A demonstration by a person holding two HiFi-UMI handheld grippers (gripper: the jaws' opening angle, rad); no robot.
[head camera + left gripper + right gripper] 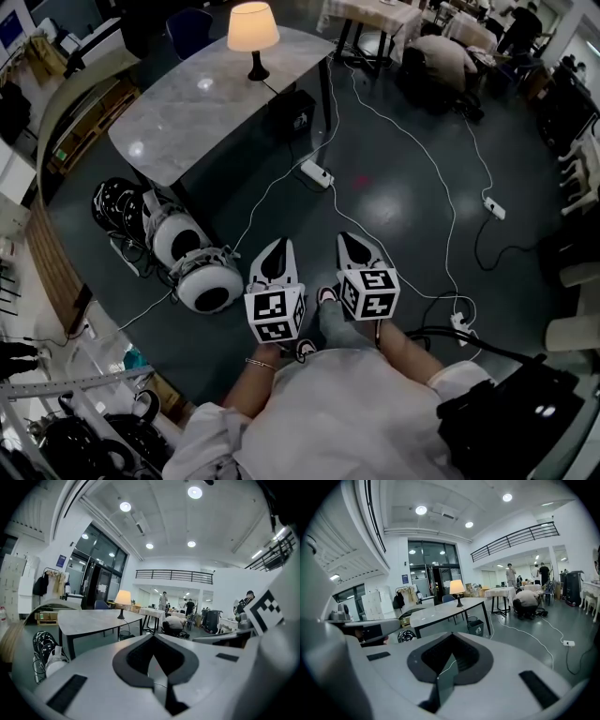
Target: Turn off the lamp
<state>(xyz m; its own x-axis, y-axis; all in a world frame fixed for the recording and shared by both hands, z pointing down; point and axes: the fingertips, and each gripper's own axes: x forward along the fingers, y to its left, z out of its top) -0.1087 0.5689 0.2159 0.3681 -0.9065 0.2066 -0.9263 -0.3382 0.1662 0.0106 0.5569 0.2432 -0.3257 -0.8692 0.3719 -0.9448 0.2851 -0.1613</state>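
Jaws of left gripper (154, 636) pressed together, right gripper (452, 634) likewise, lit lamp (253, 37) well apart.

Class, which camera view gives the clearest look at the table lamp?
The head view: the lamp appears largest, with glowing shade, stem and base on the table. Both gripper views show it only small and distant, lit, at the table's far end.
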